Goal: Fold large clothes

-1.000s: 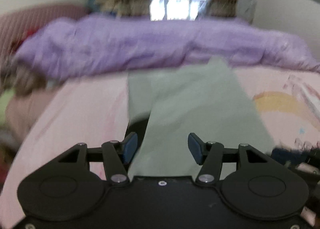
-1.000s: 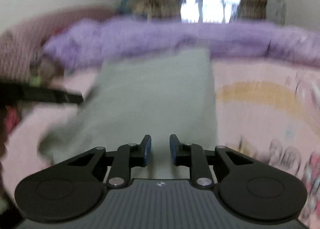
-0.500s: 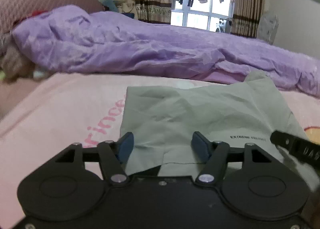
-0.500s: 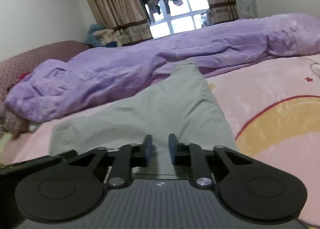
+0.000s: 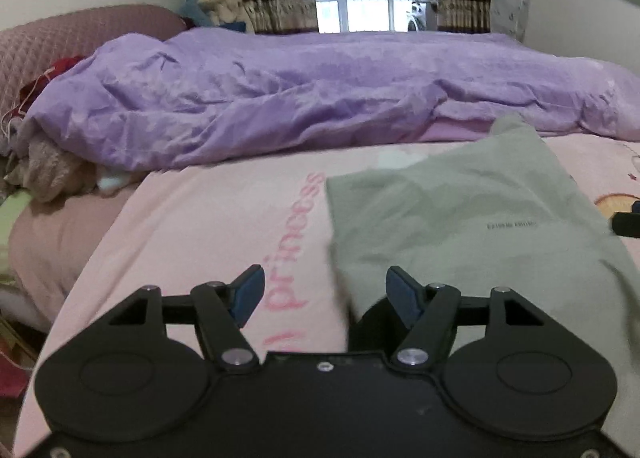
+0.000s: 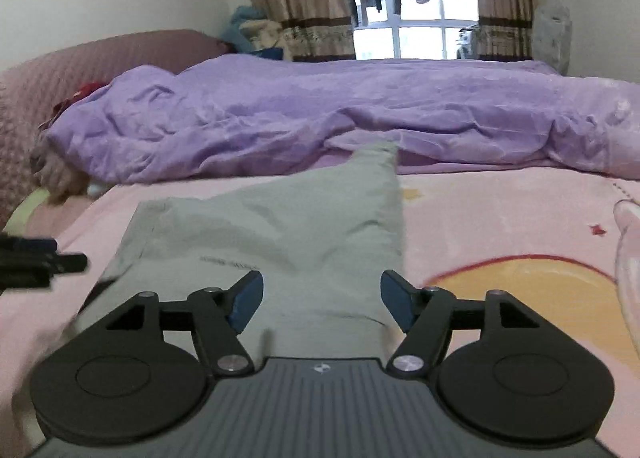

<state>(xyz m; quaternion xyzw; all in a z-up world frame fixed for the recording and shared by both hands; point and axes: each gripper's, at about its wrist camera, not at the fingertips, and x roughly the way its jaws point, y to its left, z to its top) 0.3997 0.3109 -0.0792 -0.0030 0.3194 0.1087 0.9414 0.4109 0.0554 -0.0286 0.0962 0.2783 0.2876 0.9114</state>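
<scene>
A grey-green garment (image 5: 460, 217) lies folded on the pink sheet (image 5: 208, 225), with small dark print on its top layer. My left gripper (image 5: 324, 292) is open over the garment's near left corner. The fabric edge runs beside the right fingertip (image 5: 400, 292) and no pad presses on it. In the right wrist view the garment (image 6: 280, 234) fills the middle. My right gripper (image 6: 320, 294) hovers at its near right edge, jaws opening, with cloth lying under the gap and not pinched. Each gripper shows at the other view's edge: the right gripper (image 5: 628, 221), the left gripper (image 6: 40, 262).
A rumpled purple duvet (image 5: 300, 97) lies across the far half of the bed. A padded pink headboard (image 5: 60, 41) and a heap of clothes and plush (image 5: 44, 165) sit at the left. A curtained window (image 5: 372, 1) is behind, with a covered fan (image 5: 508, 5) to its right.
The right gripper's jaws went from nearly shut on the garment to wide apart, letting it go. Both grippers moved sideways and the garment settled flat on the sheet.
</scene>
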